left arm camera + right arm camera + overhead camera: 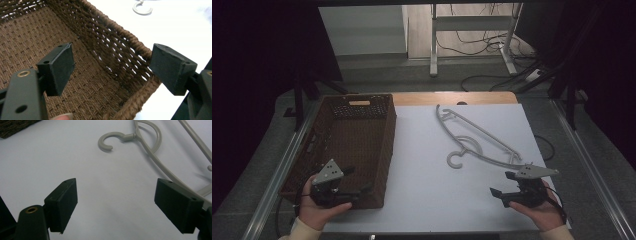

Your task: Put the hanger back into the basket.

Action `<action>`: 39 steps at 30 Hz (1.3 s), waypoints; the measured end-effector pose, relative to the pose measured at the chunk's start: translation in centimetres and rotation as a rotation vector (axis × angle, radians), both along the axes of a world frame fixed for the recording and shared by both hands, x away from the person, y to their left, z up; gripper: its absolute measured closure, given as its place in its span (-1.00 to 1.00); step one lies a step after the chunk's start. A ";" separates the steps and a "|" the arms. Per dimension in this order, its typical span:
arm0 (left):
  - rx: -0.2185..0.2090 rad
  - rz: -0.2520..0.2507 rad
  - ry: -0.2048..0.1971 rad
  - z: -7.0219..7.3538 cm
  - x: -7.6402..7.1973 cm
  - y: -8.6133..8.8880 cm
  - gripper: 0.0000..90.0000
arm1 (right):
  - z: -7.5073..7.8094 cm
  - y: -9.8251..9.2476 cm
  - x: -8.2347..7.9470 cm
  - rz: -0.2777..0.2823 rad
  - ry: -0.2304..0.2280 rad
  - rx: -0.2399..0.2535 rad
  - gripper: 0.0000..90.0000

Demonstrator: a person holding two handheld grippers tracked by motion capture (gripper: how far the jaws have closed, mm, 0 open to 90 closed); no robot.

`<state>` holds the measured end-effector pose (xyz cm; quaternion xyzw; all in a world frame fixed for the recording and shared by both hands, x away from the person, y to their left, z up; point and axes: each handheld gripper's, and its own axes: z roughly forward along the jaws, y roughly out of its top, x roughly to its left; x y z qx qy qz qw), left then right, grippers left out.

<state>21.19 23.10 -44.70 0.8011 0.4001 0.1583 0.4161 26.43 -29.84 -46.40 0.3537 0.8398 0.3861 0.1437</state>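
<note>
Hanger [477, 137]: pale grey plastic, thin rounded bars, one curved arch and a C-shaped hook; lies flat on the bench [427, 200], right of the middle.
Hanger axis: long bar runs from far left to near right in the high view; hook [110, 141] opens at the near side, toward the person.
Basket [384, 150]: dark brown woven wicker, rectangular, open-topped, cut handle slot in the far wall; stands at the bench's left edge.
Bench surface: smooth, matte white sheet.
Left gripper [112, 67]: jaws wide, nothing between them, over the basket's near right corner.
Right gripper [116, 202]: jaws wide, nothing held, near the hanger's near end, one jaw just beside its bar.
</note>
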 end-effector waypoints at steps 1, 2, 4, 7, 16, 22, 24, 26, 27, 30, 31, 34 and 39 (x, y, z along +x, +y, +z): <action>0.001 -0.001 0.000 0.0 0.0 0.0 -0.55 | 0.0 0.0 0.0 -0.001 -0.002 -0.002 -0.59; 0.001 -0.001 0.000 0.0 0.0 0.0 -0.55 | 0.0 0.0 0.0 -0.001 -0.002 -0.002 -0.59; 0.001 -0.003 0.008 -0.2 0.0 -0.1 -0.55 | 0.0 -0.1 0.1 -0.003 0.000 0.000 -0.58; -0.001 0.001 0.008 -0.2 -0.1 0.0 -0.55 | 0.0 0.0 0.0 0.000 0.003 0.004 -0.58; 0.005 -0.010 0.004 -0.1 -0.3 0.0 -0.56 | 0.3 0.2 0.2 -0.005 0.005 -0.008 -0.58; 0.010 -0.025 0.007 0.1 -0.6 -0.3 -0.57 | 0.7 0.2 0.4 -0.009 0.004 -0.018 -0.62; 0.009 -0.024 0.009 0.1 -0.6 -0.3 -0.56 | 0.8 0.2 0.6 -0.011 0.003 -0.017 -0.62; 0.003 -0.021 0.013 0.1 -0.6 -0.2 -0.57 | 0.9 0.3 1.2 -0.010 0.006 -0.025 -0.65; 0.003 -0.020 0.013 0.2 -0.7 -0.1 -0.57 | 0.9 0.4 1.4 -0.010 0.007 -0.031 -0.66; 0.000 -0.020 0.012 0.1 -0.8 0.0 -0.56 | 0.9 0.6 1.8 -0.011 0.009 -0.044 -0.66; 0.000 -0.020 0.011 0.2 -0.8 0.0 -0.57 | 1.1 0.8 2.4 -0.013 0.012 -0.056 -0.67; 0.000 -0.021 0.011 0.1 -0.8 0.0 -0.57 | 1.2 1.0 2.9 -0.011 0.016 -0.068 -0.66; 0.001 -0.022 0.009 0.2 -0.8 -0.1 -0.56 | 1.3 1.2 4.1 -0.011 0.023 -0.100 -0.60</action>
